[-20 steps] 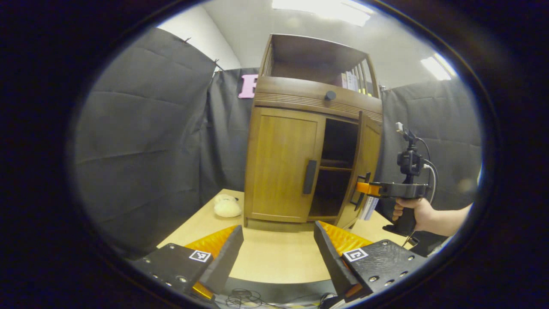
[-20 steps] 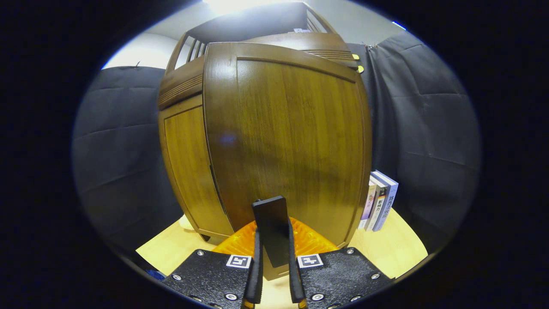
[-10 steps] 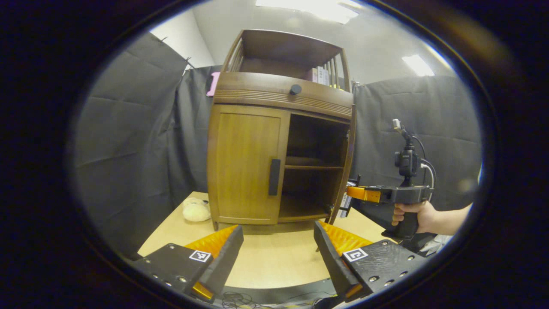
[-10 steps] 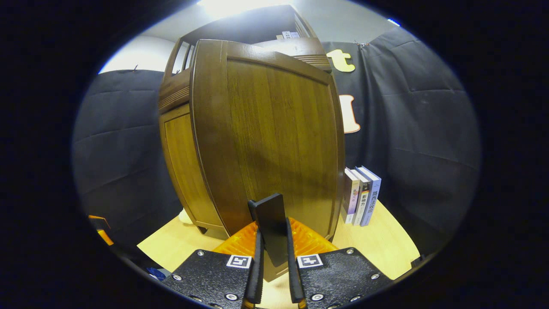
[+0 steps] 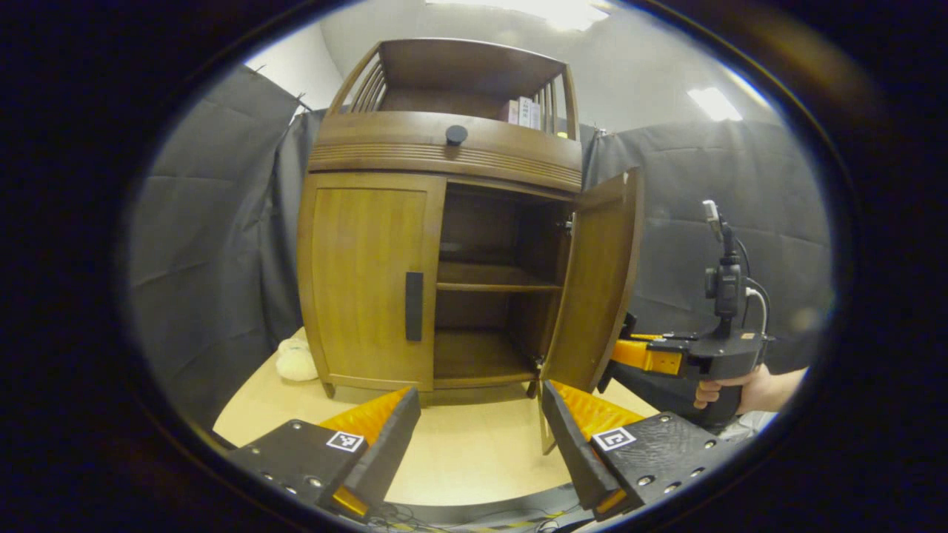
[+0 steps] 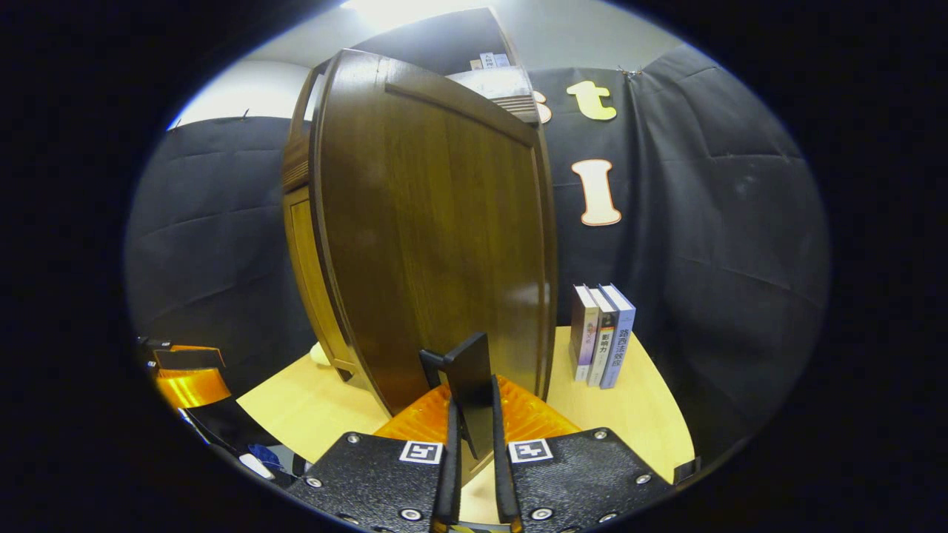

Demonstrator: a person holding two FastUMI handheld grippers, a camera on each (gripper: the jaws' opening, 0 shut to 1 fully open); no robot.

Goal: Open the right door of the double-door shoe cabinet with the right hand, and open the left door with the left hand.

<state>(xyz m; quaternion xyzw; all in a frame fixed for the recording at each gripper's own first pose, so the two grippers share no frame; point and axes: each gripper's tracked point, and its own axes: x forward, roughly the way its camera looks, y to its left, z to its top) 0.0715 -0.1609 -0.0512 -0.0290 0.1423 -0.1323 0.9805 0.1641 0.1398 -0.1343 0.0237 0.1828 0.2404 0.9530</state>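
A wooden shoe cabinet (image 5: 444,159) is standing on a pale tabletop (image 5: 466,451) inside a booth with dark cloth walls.

In the left gripper view, the cabinet's right door (image 5: 596,285) is standing swung wide outward, ahead of and just beyond the left gripper's right-hand finger, showing dark shelves inside. The left door (image 5: 366,277) is lying flush and closed, ahead of and slightly to the left of the fingers, its dark vertical left handle (image 5: 414,306) untouched. The left gripper (image 5: 480,422) is hovering with its fingers spread apart and holding nothing, well short of that handle.

Farther right in the same view, a hand (image 5: 740,389) is holding the right gripper (image 5: 629,348) against the outer face of the open door.

In the right gripper view, the right gripper (image 6: 472,444) is clenching its two fingers on the right handle (image 6: 466,389), a dark flat bar rising straight up between them. The open door's broad brown face is standing directly ahead of the fingers. Three upright books (image 6: 600,337) are sitting on the tabletop, ahead and to the right of the fingers, beside the door's hinge side.

Judging progress: the first half appears done or nearly so, with the right door open. Remaining: letting go of that handle, then bringing the left gripper forward to the left handle, gripping it, and swinging the left door open.
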